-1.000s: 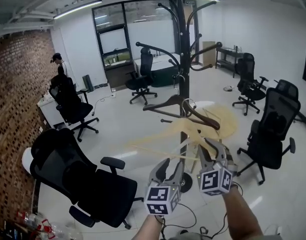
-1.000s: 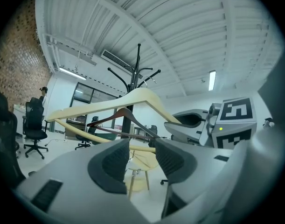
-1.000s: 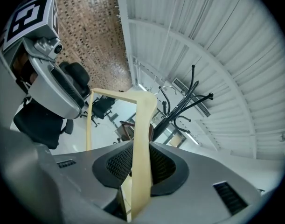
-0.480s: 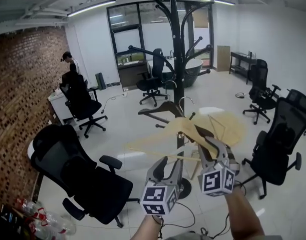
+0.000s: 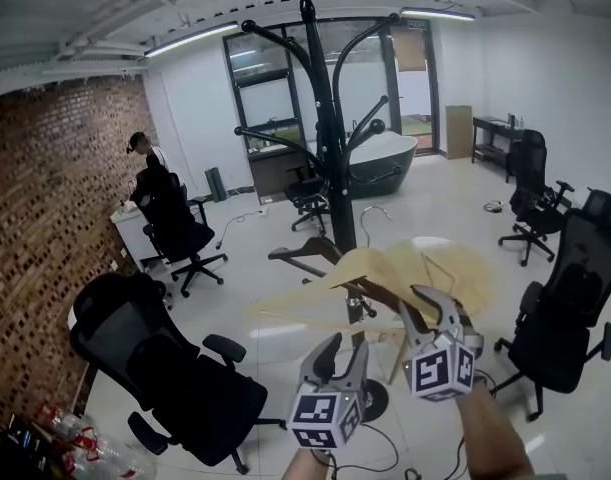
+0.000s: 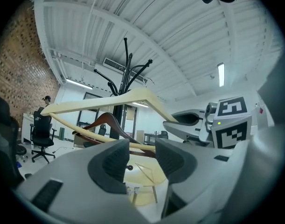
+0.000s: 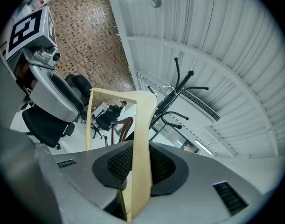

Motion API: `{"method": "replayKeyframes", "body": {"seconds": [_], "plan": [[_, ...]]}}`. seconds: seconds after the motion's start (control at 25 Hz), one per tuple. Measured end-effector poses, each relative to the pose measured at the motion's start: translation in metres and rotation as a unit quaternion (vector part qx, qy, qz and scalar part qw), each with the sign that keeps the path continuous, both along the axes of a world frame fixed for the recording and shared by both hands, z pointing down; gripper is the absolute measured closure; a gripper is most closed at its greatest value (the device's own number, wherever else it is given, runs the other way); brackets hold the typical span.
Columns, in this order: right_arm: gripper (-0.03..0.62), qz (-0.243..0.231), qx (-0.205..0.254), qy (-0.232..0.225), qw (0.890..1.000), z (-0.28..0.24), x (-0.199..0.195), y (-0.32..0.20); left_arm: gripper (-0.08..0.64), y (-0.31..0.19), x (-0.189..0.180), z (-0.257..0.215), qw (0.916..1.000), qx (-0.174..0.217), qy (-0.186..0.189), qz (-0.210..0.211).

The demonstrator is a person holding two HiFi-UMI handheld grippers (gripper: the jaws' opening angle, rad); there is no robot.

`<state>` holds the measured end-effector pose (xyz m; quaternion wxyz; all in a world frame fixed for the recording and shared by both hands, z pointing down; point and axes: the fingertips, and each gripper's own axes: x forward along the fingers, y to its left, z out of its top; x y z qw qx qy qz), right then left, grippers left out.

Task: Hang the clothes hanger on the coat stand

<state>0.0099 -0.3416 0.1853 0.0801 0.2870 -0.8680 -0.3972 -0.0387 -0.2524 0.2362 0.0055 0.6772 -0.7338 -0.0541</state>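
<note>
The black coat stand (image 5: 325,138) rises just beyond my grippers, with curved arms at several heights. A dark brown hanger (image 5: 303,255) hangs on it low down. My right gripper (image 5: 432,306) is shut on one end of a pale wooden hanger (image 5: 355,266), held level in front of the stand; its metal hook (image 5: 370,218) points up beside the pole. In the right gripper view the pale hanger (image 7: 143,134) is pinched between the pads. My left gripper (image 5: 342,348) hangs open below the hanger's bar, and the left gripper view shows nothing between its pads (image 6: 119,157).
A large black office chair (image 5: 175,368) stands at the left and another (image 5: 570,308) at the right. A round pale table (image 5: 470,268) sits behind the hanger. A brick wall (image 5: 45,228) runs along the left, with a person (image 5: 145,153) at a desk there.
The coat stand has grown larger and shifted left in the head view as I came nearer. Both grippers and the pale hanger have kept their places relative to each other.
</note>
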Motion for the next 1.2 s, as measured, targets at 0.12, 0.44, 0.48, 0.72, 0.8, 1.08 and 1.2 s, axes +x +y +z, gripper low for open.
{"method": "replayKeyframes", "body": {"seconds": [0.12, 0.44, 0.48, 0.72, 0.8, 1.08, 1.2], "plan": [[0.515, -0.005, -0.005, -0.01, 1.0, -0.007, -0.002, -0.002, 0.38, -0.003, -0.002, -0.009, 1.0, 0.0, -0.001, 0.01], [0.515, -0.027, -0.007, -0.012, 1.0, -0.015, -0.004, -0.029, 0.38, -0.029, 0.001, -0.017, 0.9999, -0.007, -0.011, 0.01], [0.515, -0.036, -0.008, -0.015, 0.999, -0.015, -0.005, -0.038, 0.38, -0.037, 0.002, -0.017, 0.9999, -0.008, -0.014, 0.004], [0.515, -0.11, -0.039, -0.017, 0.993, -0.017, 0.026, -0.132, 0.38, -0.131, 0.041, -0.024, 0.9972, 0.006, -0.001, -0.074], [0.515, -0.144, -0.032, -0.018, 0.989, -0.022, 0.033, -0.171, 0.38, -0.171, 0.059, -0.031, 0.9958, 0.011, -0.001, -0.091], [0.515, -0.231, -0.047, -0.018, 0.972, -0.062, 0.028, -0.256, 0.38, -0.242, 0.086, -0.074, 0.988, 0.01, -0.019, -0.153], [0.515, -0.258, -0.061, -0.034, 0.964, -0.069, 0.019, -0.275, 0.38, -0.26, 0.086, -0.076, 0.9857, 0.008, -0.023, -0.167]]}}
